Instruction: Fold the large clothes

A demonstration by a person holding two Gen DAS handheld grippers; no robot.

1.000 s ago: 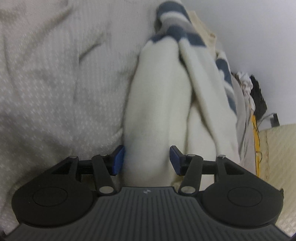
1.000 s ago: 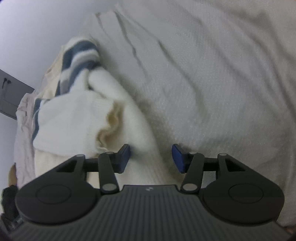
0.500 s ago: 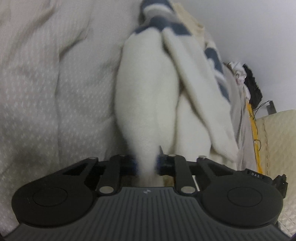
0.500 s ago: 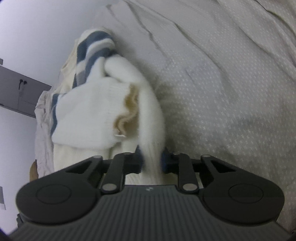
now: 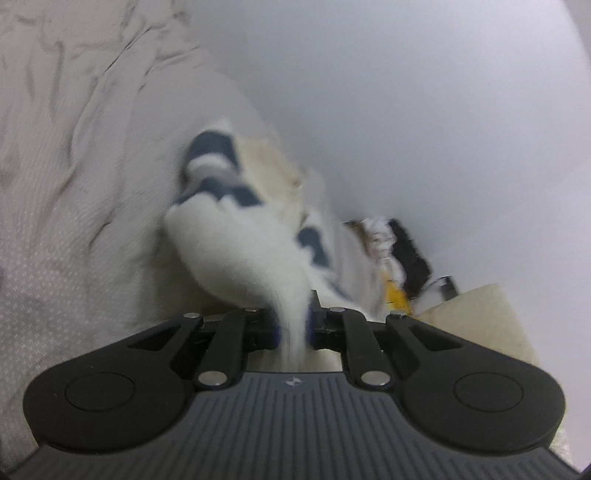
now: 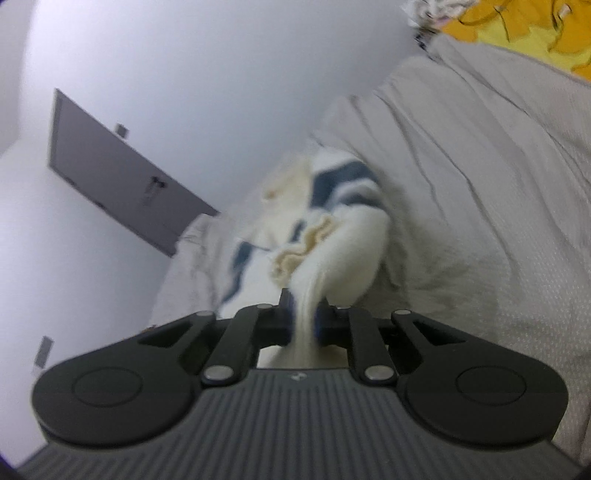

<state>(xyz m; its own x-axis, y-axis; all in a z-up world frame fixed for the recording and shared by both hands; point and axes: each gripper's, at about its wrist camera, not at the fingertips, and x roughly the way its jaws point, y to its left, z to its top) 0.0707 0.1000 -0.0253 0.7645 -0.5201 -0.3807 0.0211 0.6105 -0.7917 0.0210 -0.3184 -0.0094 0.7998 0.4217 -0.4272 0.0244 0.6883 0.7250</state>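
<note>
The task stands at an early stage: the sweater [image 5: 236,254] is gathered and raised at two points, not yet spread flat, and no fold is visible. Judged from this, spreading, laying out and every fold remain to be done.

Left tongs [image 5: 293,325]: narrow and closing a little further, with a pinched band of white knit between the pads. From the pinch the garment runs away toward 11 o'clock in the left wrist view, onto the bed [image 5: 74,184].

Right tongs [image 6: 304,321]: likewise narrow and closing, clamped on a strip of the same knit. In the right wrist view the body of the sweater trails toward 12 o'clock, partly lifted, its far end lying on the bed cover.

Materials: the sweater is thick, fuzzy white knit with navy and grey stripes across one part and a cream ruffled edge [image 6: 306,243] at an opening. It bunches into soft rounded folds and stretches to a thin rope where gripped. The bed cover is pale grey, finely dotted and creased.

Other items: a heap of mixed clothes [image 5: 395,251] at 2 o'clock in the left view, yellow fabric [image 6: 517,29] at 1 o'clock and a grey door [image 6: 122,173] at 10 o'clock in the right view. Both views are blurred
</note>
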